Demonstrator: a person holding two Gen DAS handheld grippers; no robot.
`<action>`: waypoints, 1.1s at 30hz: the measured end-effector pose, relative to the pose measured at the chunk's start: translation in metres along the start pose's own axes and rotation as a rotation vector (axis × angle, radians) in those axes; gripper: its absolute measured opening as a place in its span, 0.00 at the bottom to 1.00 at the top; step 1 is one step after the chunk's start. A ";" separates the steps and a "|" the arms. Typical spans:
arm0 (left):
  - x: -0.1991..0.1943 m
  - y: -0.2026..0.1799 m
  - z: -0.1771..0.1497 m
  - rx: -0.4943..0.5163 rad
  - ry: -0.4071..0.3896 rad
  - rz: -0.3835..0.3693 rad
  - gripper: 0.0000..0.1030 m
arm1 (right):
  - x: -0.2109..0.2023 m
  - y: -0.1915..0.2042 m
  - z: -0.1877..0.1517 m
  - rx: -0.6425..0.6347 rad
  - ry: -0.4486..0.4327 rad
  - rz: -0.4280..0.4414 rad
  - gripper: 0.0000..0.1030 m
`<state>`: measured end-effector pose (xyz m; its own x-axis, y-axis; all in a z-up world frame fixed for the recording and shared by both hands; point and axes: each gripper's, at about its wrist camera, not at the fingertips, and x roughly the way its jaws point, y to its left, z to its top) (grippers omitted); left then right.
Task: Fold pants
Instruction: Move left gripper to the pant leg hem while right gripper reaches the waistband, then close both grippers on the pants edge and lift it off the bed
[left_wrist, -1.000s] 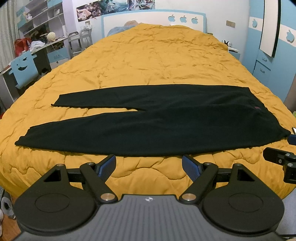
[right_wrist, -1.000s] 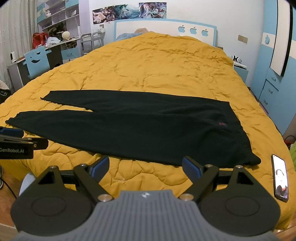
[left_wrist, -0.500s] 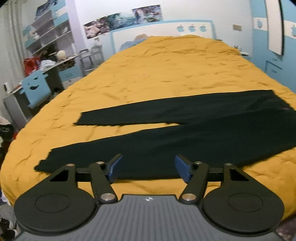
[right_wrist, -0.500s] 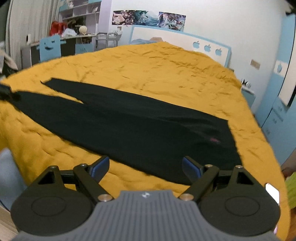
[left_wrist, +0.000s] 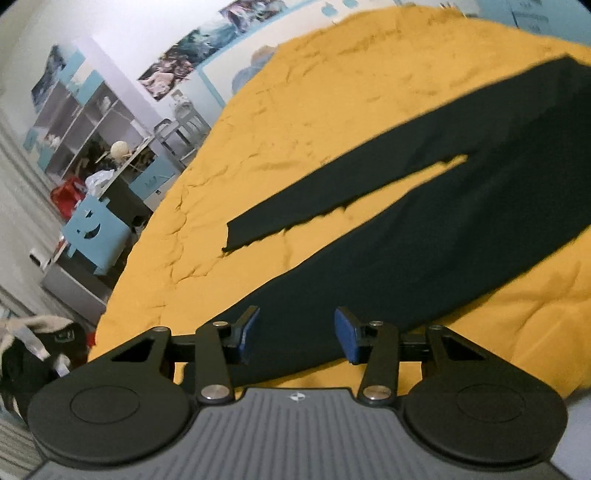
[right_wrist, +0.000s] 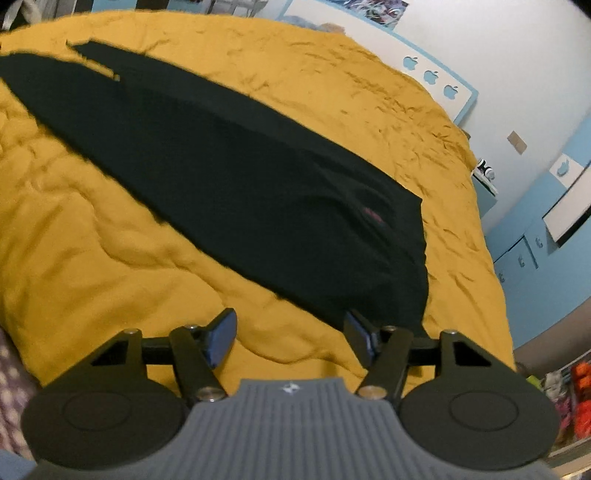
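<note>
Black pants (left_wrist: 443, 229) lie flat and spread lengthwise on a yellow quilt (left_wrist: 295, 122), with the two legs apart. My left gripper (left_wrist: 297, 338) hovers low over the cuff end of the near leg. Its jaws are closing, the dark cloth lies under the gap, and the blue pads (left_wrist: 247, 334) do not press on it. In the right wrist view the pants (right_wrist: 258, 184) run to the waistband. My right gripper (right_wrist: 291, 338) sits at the waist's near corner with its jaws closing. One of its fingers (right_wrist: 360, 338) is over the cloth edge and the other is over the quilt (right_wrist: 110, 258).
A blue chair with a smiling face (left_wrist: 94, 236), a desk and shelves (left_wrist: 74, 122) stand left of the bed. Dark bundled things (left_wrist: 33, 350) lie on the floor there. A white headboard (right_wrist: 432, 77) and blue cabinets (right_wrist: 524, 258) are to the right.
Both grippers have dropped closer to the bed and rolled, so the views tilt. The left went toward the leg cuff, the right toward the waist corner. Both pairs of jaws have narrowed.
</note>
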<state>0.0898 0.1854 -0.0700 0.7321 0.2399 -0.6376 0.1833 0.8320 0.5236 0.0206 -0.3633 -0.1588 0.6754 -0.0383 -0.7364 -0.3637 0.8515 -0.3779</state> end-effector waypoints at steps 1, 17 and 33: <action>0.006 0.004 -0.003 0.017 0.012 0.000 0.54 | 0.003 -0.001 0.000 -0.016 0.002 -0.001 0.59; 0.044 0.012 -0.042 0.274 0.126 0.148 0.54 | 0.032 -0.003 -0.003 -0.372 0.030 -0.095 0.45; 0.054 0.000 -0.063 0.539 0.148 0.147 0.56 | 0.039 -0.015 0.002 -0.364 0.089 -0.109 0.37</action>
<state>0.0881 0.2300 -0.1393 0.6826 0.4338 -0.5881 0.4231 0.4216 0.8021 0.0539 -0.3765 -0.1811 0.6703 -0.1771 -0.7207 -0.5074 0.5992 -0.6192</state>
